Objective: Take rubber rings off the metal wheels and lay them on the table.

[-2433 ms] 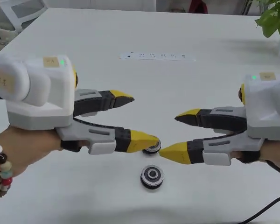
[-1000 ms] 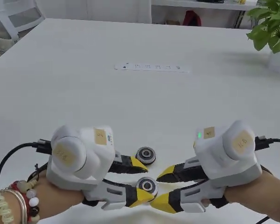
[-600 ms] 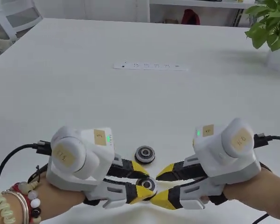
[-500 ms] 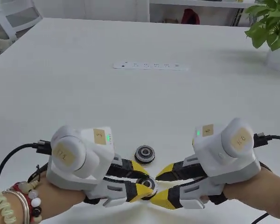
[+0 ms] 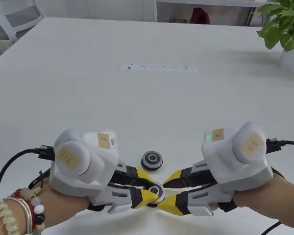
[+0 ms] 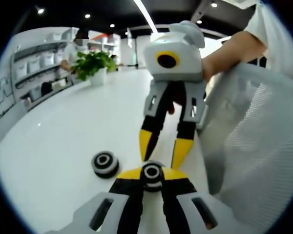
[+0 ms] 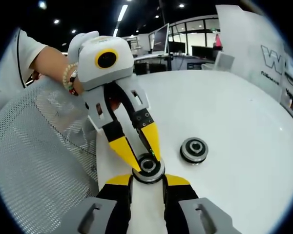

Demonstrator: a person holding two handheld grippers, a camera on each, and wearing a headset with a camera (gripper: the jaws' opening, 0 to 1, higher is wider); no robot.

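Two metal wheels with black rubber rings are in sight. The near wheel (image 5: 156, 189) sits between both grippers' yellow tips close to the table's front edge. My left gripper (image 5: 151, 189) is shut on it from the left, and my right gripper (image 5: 161, 192) is shut on it from the right. In the left gripper view the wheel (image 6: 152, 171) sits in my left gripper (image 6: 152, 176), with the right gripper (image 6: 162, 155) meeting it head-on. In the right gripper view the wheel (image 7: 148, 165) sits in my right gripper (image 7: 148, 180). The second wheel (image 5: 152, 159) lies flat just beyond.
A white power strip (image 5: 157, 68) lies across the table's middle. A potted plant (image 5: 284, 22) stands at the far right corner. Cables trail from both grippers. A mesh chair back (image 6: 254, 146) stands behind the table's near edge.
Both grippers came down from open above the table and drew together. Their tips have shut on the near wheel. The second wheel has stayed put.
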